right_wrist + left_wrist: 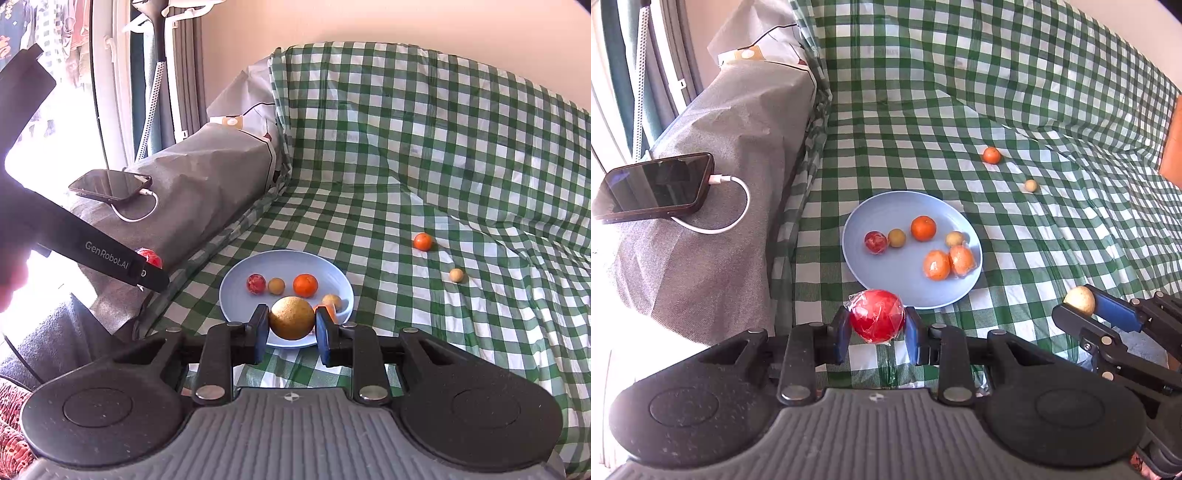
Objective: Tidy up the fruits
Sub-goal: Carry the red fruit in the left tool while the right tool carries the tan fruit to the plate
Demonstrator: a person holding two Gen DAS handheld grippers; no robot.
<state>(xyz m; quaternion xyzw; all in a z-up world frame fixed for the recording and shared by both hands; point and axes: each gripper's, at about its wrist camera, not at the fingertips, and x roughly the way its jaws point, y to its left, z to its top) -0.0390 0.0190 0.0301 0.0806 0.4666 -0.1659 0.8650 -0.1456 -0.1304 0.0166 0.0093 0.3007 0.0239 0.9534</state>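
Observation:
A light blue plate [886, 273] lies on the green checked cloth and holds several small fruits, orange, red and yellow-brown; it also shows in the right wrist view [240, 284]. My left gripper [876, 330] is shut on a plastic-wrapped red apple [876, 320], just short of the plate's near rim. My right gripper [291, 330] is shut on a yellow-brown round fruit [291, 317], above the plate's near edge; that fruit also shows in the left wrist view [1080, 300]. A small orange fruit [991, 155] and a small beige fruit [1030, 185] lie loose on the cloth beyond the plate.
A grey covered armrest [720, 221] stands left of the plate with a phone [653, 188] and its white charging cable on top. The checked cloth rises up a backrest [960, 55] behind. An orange object [1172, 147] sits at the far right edge.

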